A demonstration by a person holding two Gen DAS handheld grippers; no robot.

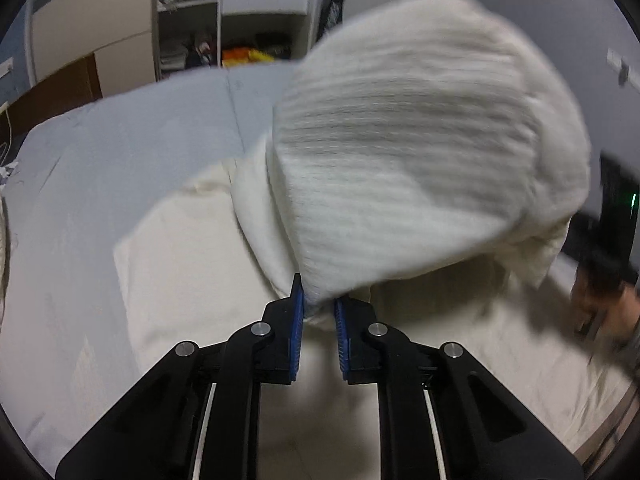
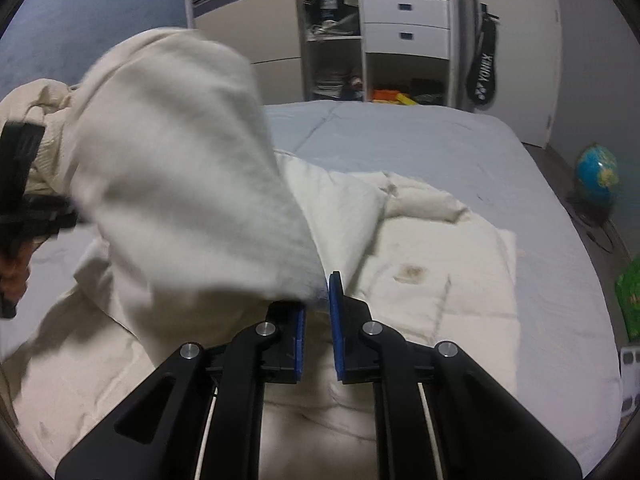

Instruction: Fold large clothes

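A large cream sweatshirt (image 1: 192, 248) lies spread on the bed, also in the right wrist view (image 2: 440, 280). My left gripper (image 1: 319, 300) is shut on its ribbed hem (image 1: 400, 152), lifted and blurred in the air. My right gripper (image 2: 318, 296) is shut on another raised part of the same garment (image 2: 180, 168). The right gripper shows at the right edge of the left wrist view (image 1: 612, 240); the left one shows at the left edge of the right wrist view (image 2: 24, 184). A brown stain (image 2: 410, 272) marks the flat part.
The light blue bed (image 2: 460, 144) carries the garment. Behind it stand a white drawer unit (image 2: 406, 24), open shelves with clothes (image 2: 332, 40) and a racket bag (image 2: 482, 68). A globe (image 2: 596, 172) and a green packet (image 2: 630, 296) are on the floor at the right.
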